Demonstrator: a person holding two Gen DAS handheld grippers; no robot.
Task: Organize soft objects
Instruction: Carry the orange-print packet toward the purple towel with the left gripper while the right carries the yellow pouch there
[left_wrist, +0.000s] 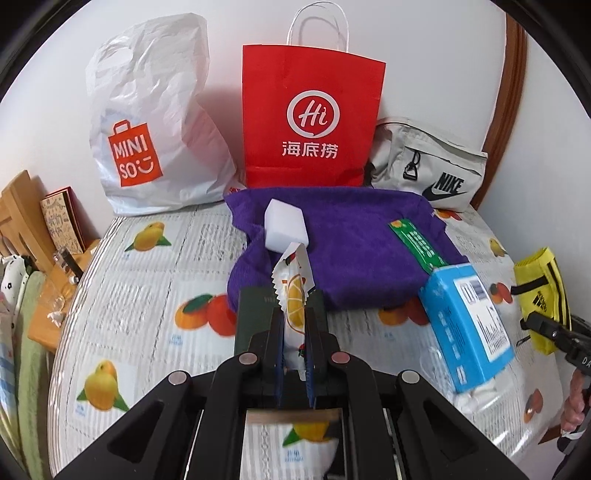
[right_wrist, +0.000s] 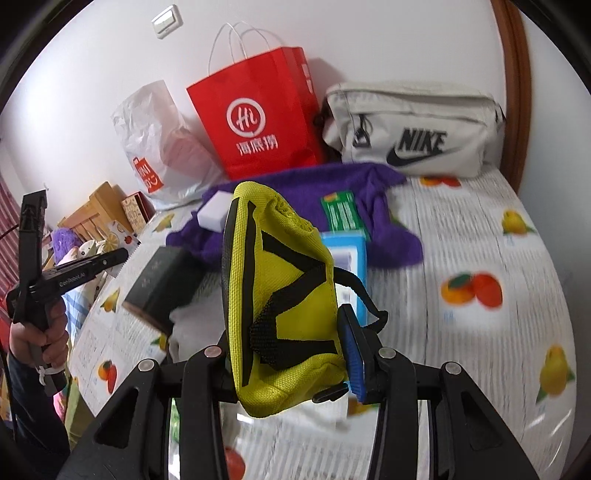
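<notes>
My left gripper (left_wrist: 294, 314) is shut on a white snack packet (left_wrist: 293, 284) with an orange-slice print, held upright above the table. My right gripper (right_wrist: 291, 332) is shut on a yellow pouch (right_wrist: 280, 295) with black straps, lifted off the table; the pouch also shows at the right edge of the left wrist view (left_wrist: 541, 295). A purple towel (left_wrist: 340, 240) lies mid-table with a white sponge block (left_wrist: 286, 225) and a green box (left_wrist: 417, 243) on it. The left gripper also shows in the right wrist view (right_wrist: 118, 254).
A white Miniso bag (left_wrist: 155, 122), a red paper bag (left_wrist: 310, 118) and a grey Nike bag (left_wrist: 428, 166) stand along the back wall. A blue box (left_wrist: 465, 325) and a dark green box (left_wrist: 255, 317) lie on the fruit-print tablecloth (left_wrist: 147, 295). A wooden chair (left_wrist: 22, 210) stands left.
</notes>
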